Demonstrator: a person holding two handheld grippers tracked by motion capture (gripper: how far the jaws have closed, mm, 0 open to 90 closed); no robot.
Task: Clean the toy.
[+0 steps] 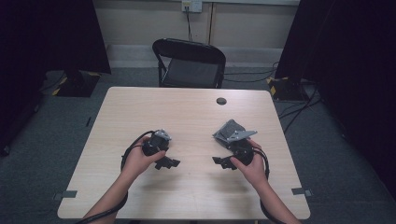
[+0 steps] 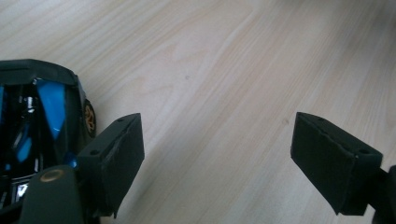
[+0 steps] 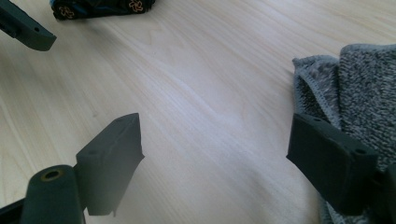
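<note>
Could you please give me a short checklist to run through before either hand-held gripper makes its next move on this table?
1. Left hand-held gripper jaws open with nothing between them: ok.
2. Right hand-held gripper jaws open with nothing between them: ok.
3. Black toy car with blue panels and orange wheel hubs lies beside the left jaws, not gripped: ok.
4. Folded grey knitted cloth lies flat beside the right jaws, ungripped: ok.
5. Light wooden table bare between the two grippers: ok.
6. Whether the car stands upright: cannot tell.
</note>
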